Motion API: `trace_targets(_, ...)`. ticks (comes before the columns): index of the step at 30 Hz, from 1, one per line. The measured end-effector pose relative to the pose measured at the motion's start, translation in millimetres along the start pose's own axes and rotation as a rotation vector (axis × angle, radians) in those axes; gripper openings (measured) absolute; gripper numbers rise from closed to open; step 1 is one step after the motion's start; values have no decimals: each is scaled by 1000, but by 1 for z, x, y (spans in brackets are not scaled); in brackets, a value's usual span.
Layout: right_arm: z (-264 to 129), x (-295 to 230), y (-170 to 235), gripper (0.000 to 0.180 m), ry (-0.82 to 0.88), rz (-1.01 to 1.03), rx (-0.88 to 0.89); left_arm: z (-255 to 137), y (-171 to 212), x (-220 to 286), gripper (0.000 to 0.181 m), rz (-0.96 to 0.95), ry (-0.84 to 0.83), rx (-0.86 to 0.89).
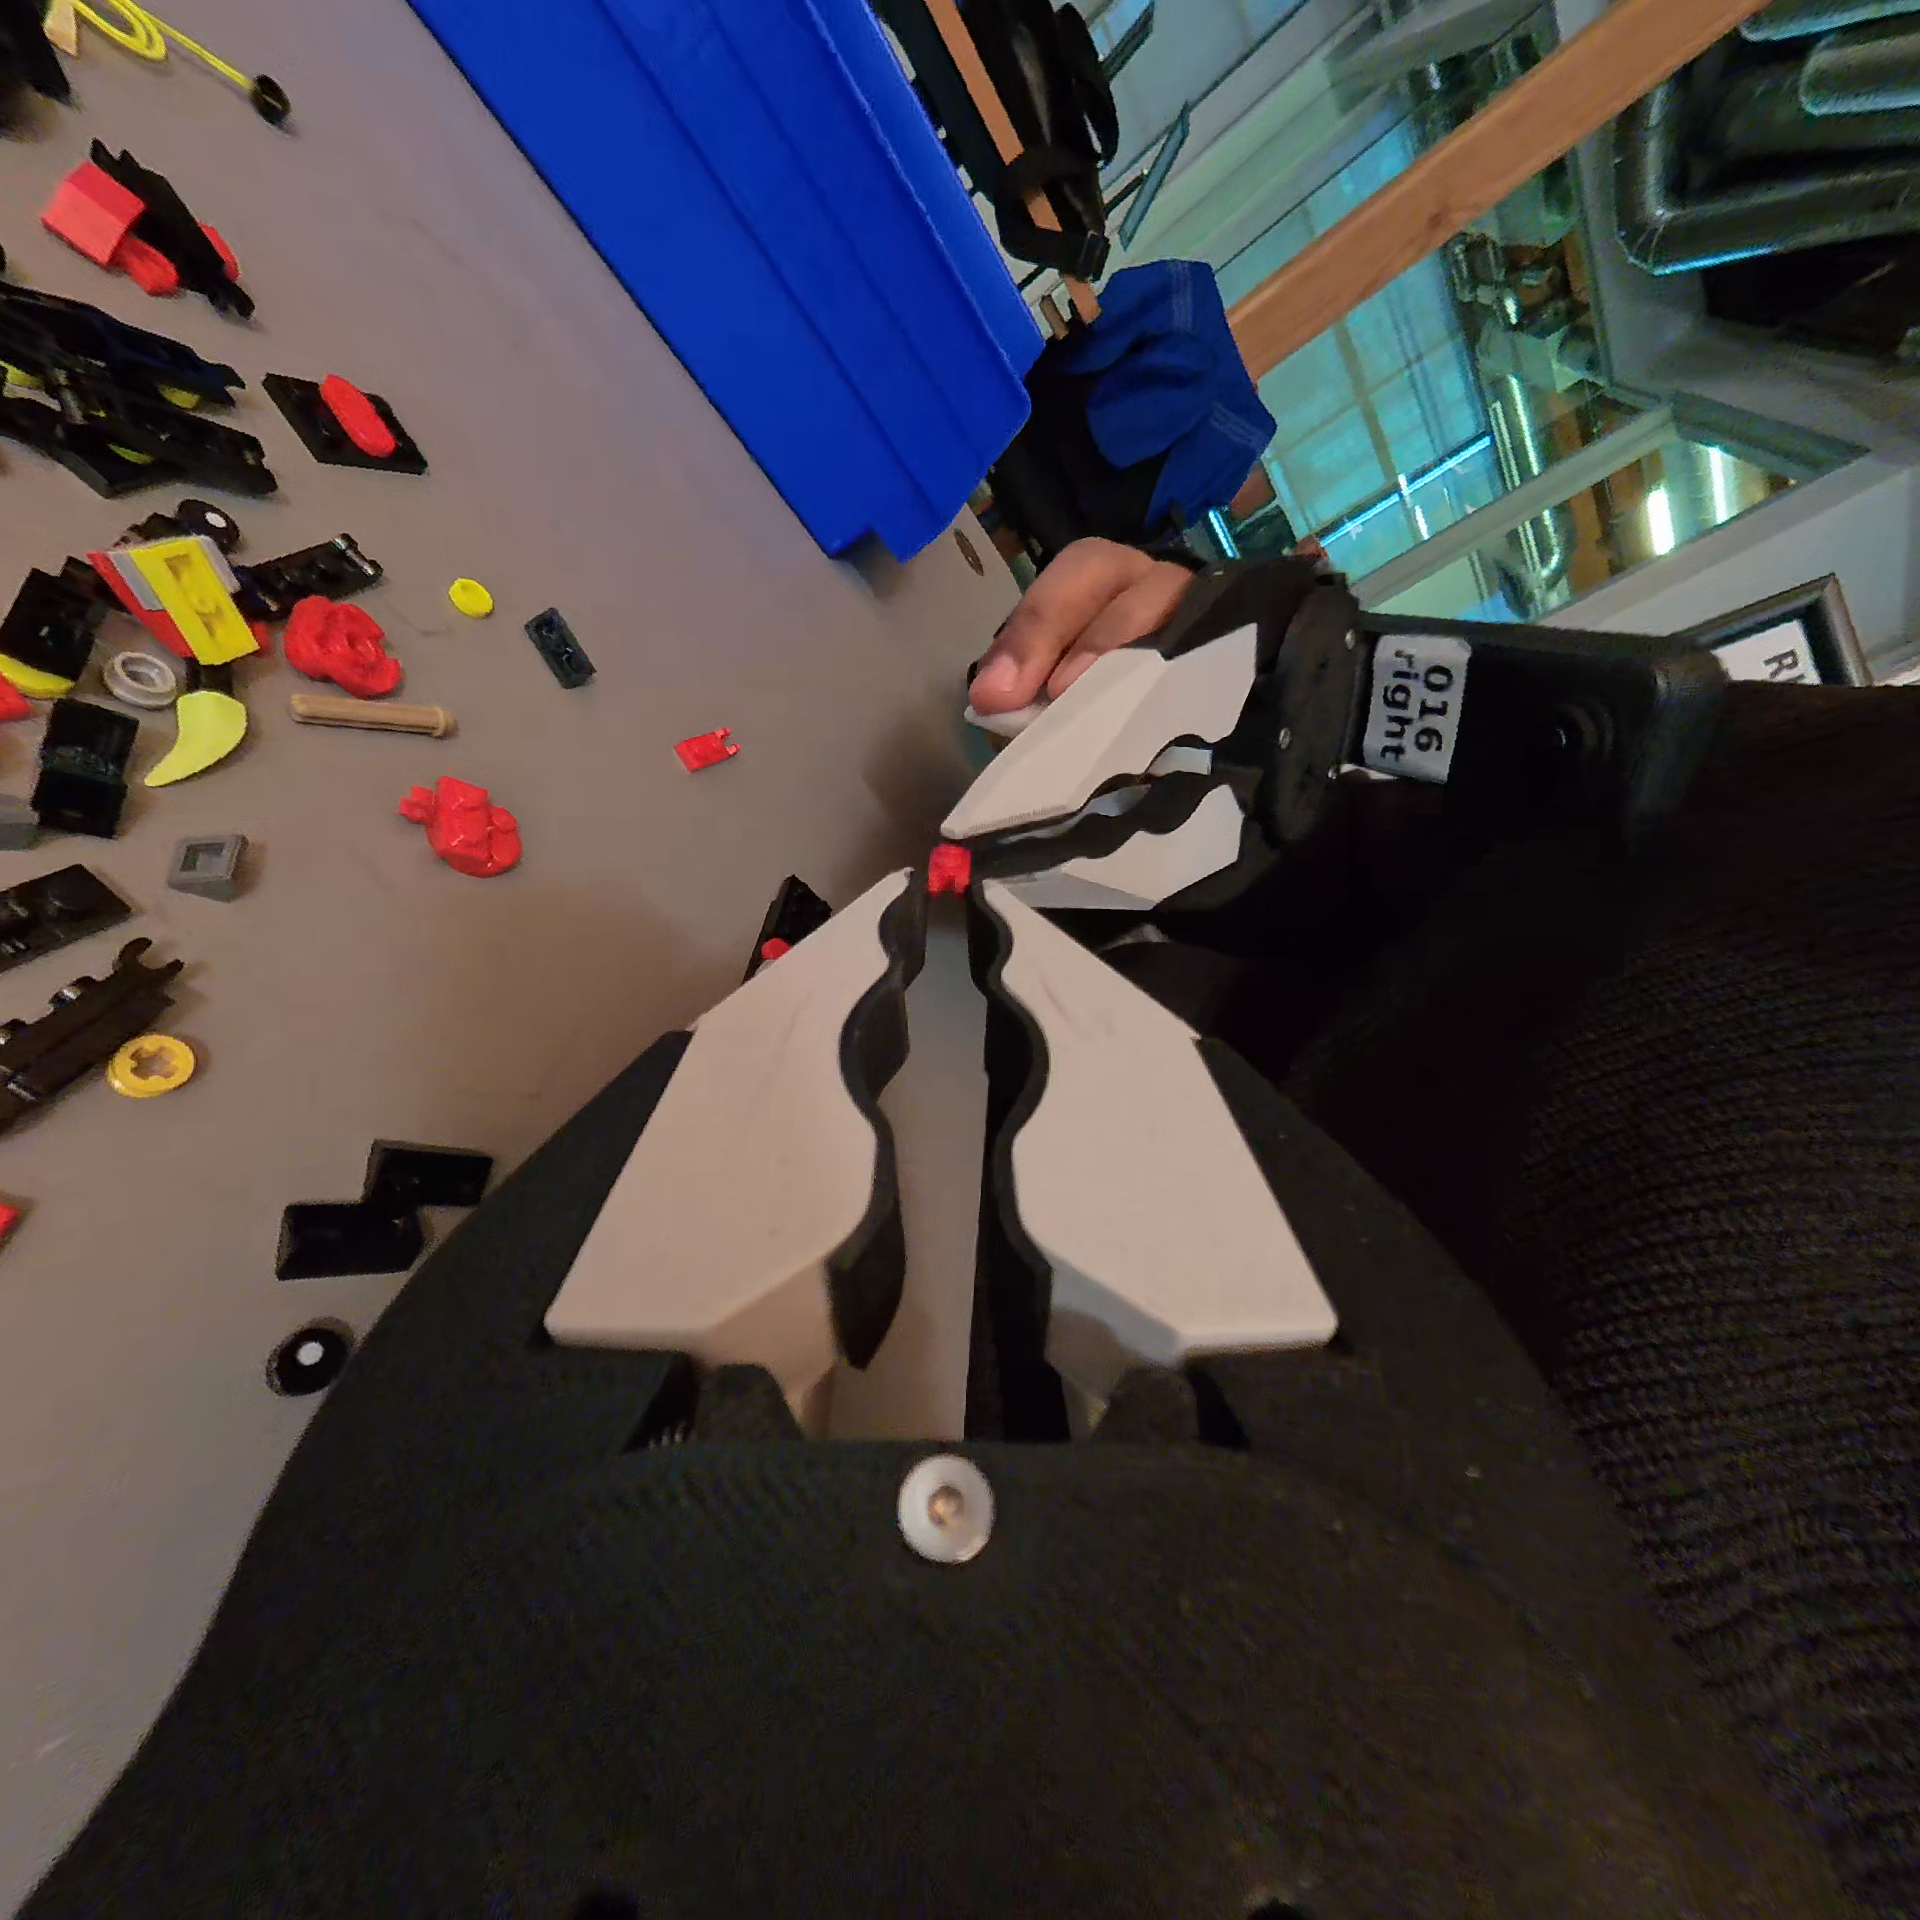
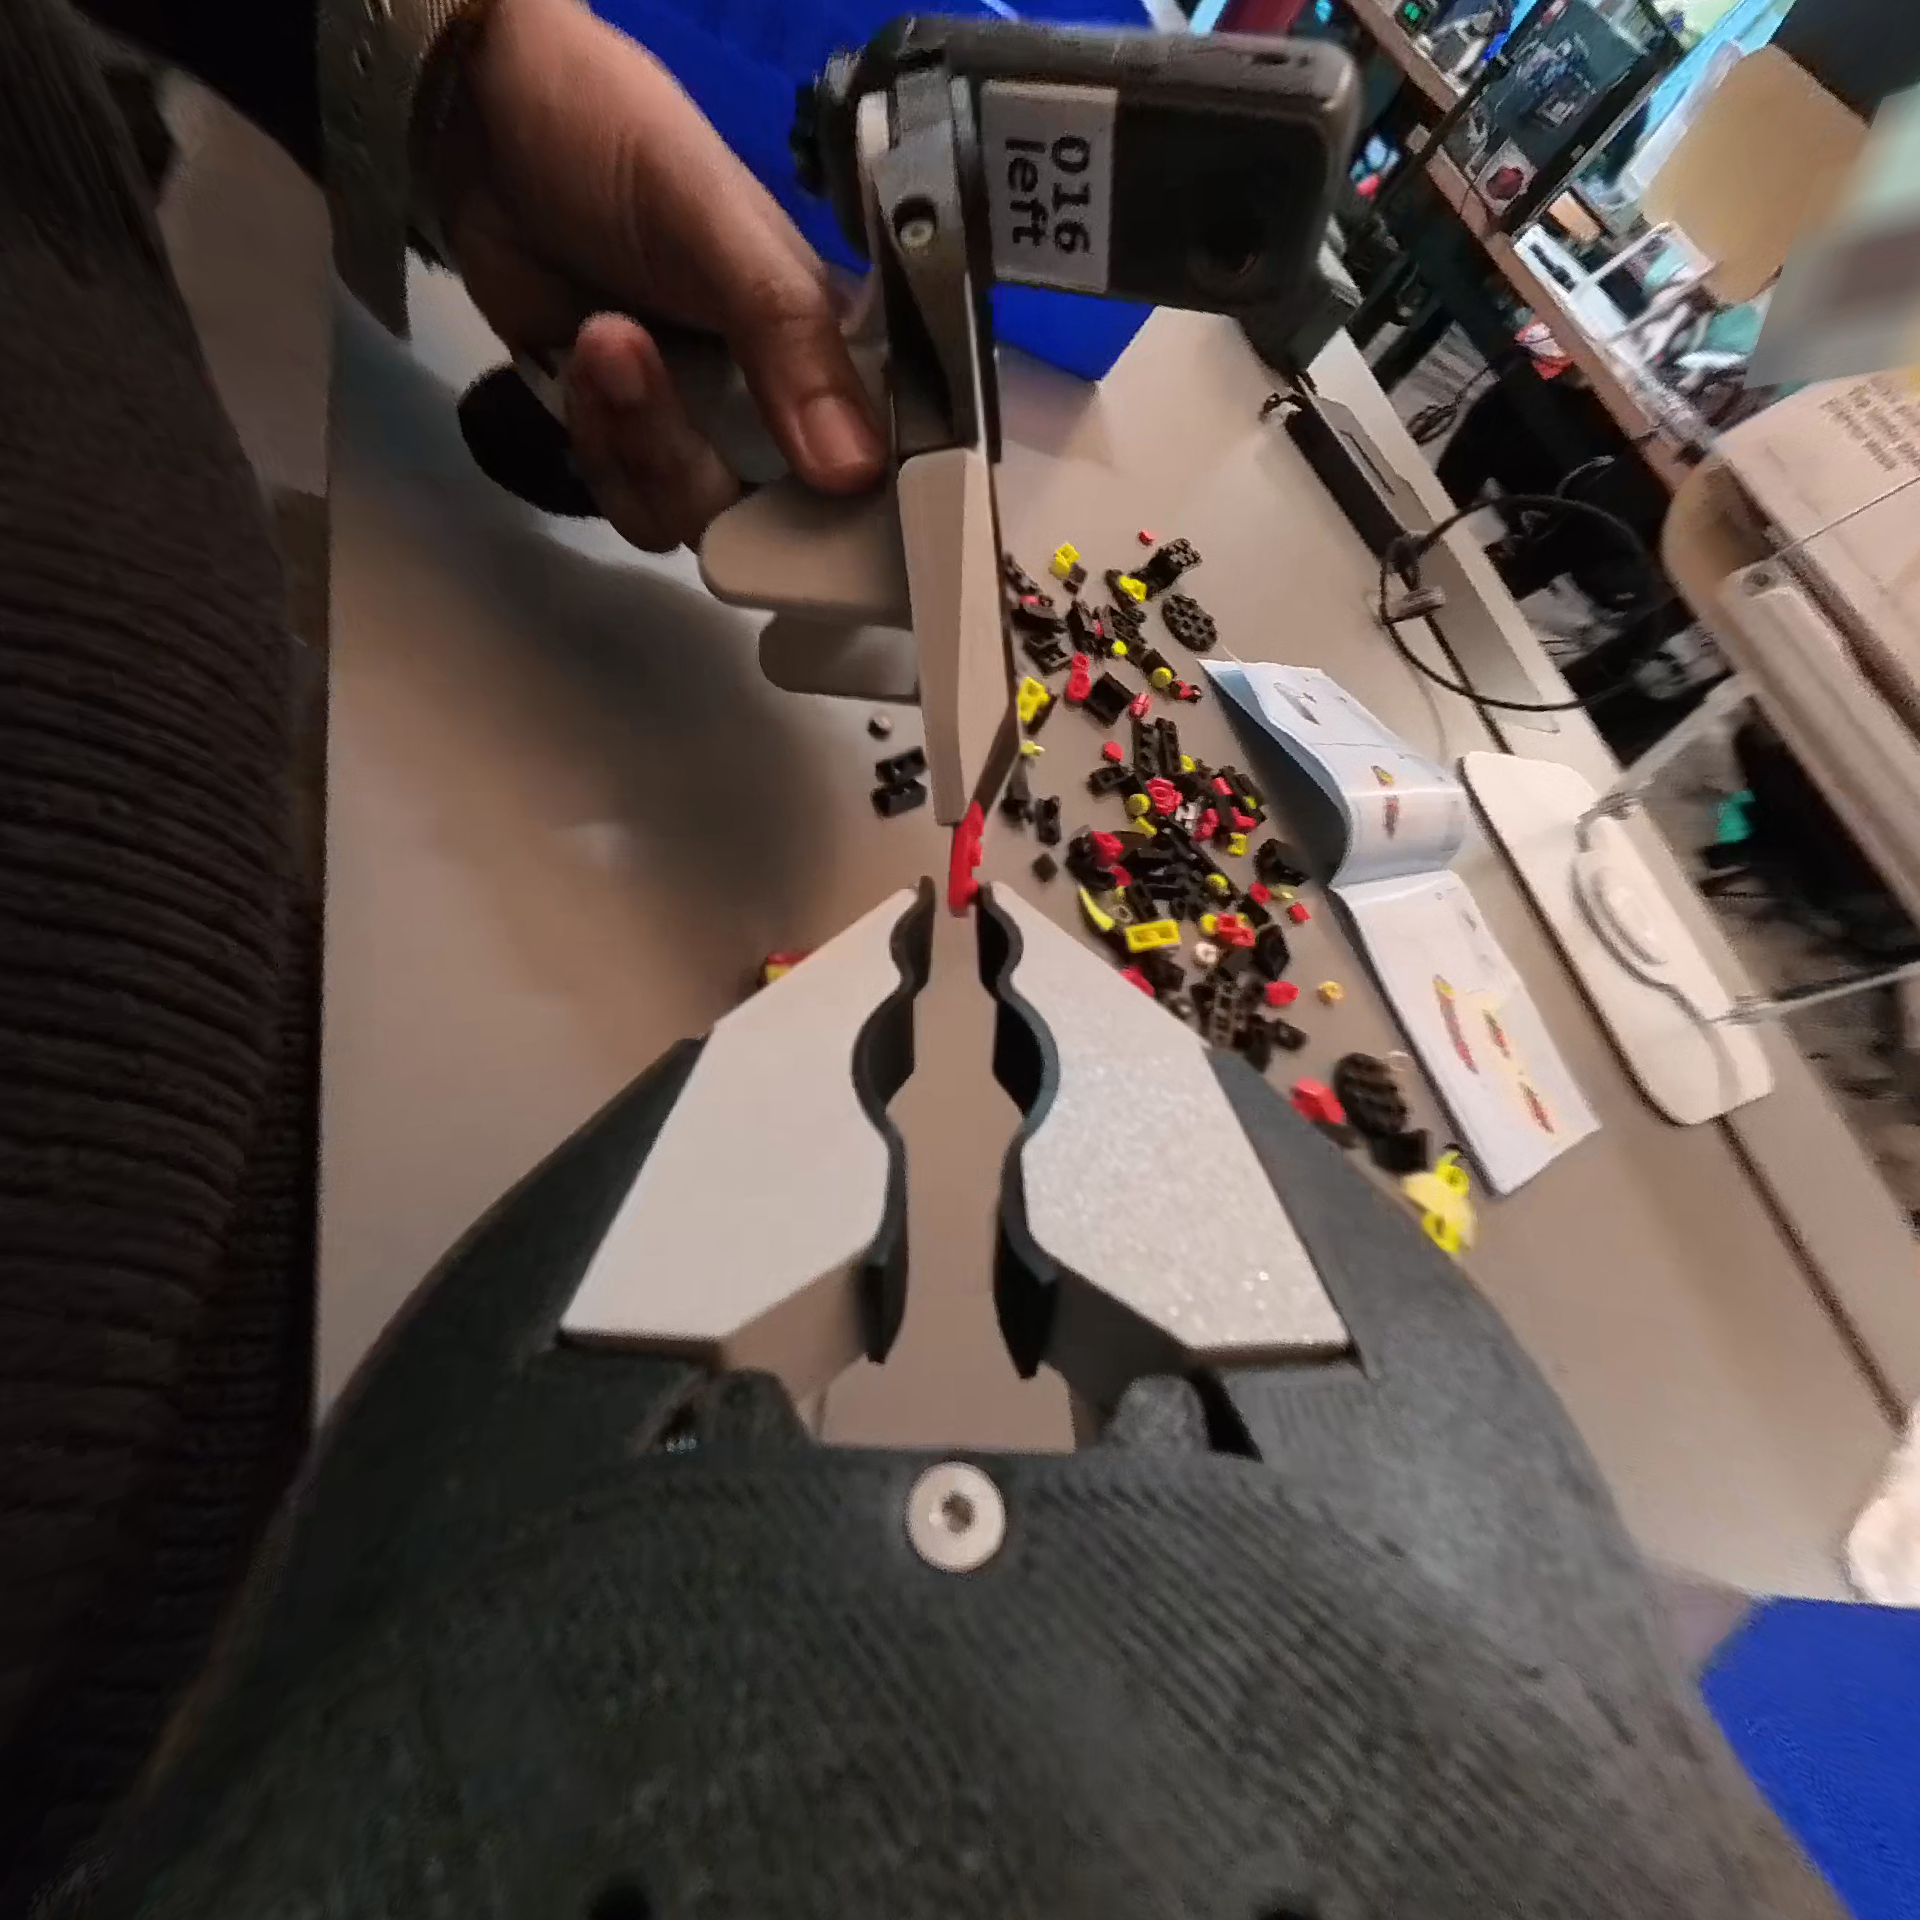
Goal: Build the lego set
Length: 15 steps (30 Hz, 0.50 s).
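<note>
A small red Lego piece [image 1: 948, 869] is held in the air above the grey table [image 1: 644, 582], between the tips of both grippers. My left gripper [image 1: 945, 891] is shut on it from below in the left wrist view. My right gripper [image 1: 961, 836] comes in from the right and its shut tips meet the same piece. In the right wrist view the red piece [image 2: 966, 857] runs from the left gripper [image 2: 971, 805], which reaches down from above, to my right gripper [image 2: 954, 900]. A hand [image 2: 665, 312] holds the left gripper.
Several loose black, red and yellow pieces [image 2: 1164, 821] lie scattered on the table, also in the left wrist view [image 1: 462, 826]. An open instruction booklet [image 2: 1455, 997] lies beside them. A blue bin [image 1: 779, 239] stands at the back. A black piece [image 1: 795, 914] lies under the left finger. The tips of both grippers are at nearly the same place.
</note>
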State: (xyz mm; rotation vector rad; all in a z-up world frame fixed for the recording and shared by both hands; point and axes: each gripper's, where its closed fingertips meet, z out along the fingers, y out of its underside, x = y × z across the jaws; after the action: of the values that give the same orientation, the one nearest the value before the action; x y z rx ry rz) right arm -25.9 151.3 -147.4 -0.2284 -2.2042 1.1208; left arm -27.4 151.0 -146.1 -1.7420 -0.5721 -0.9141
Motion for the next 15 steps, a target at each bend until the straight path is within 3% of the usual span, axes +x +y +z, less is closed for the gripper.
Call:
trace_targets(7,-9,10,-7,13,-104,313,103,-6,-9,8,4,-48,89,50)
trace_targets(11,-8,8,-7,11,-98,270,97,-5,-7,15,4,-74,143,43)
trace_targets(15,-9,2,-15,4,-41,89,121,-1,-2,18,4,-121,179,17)
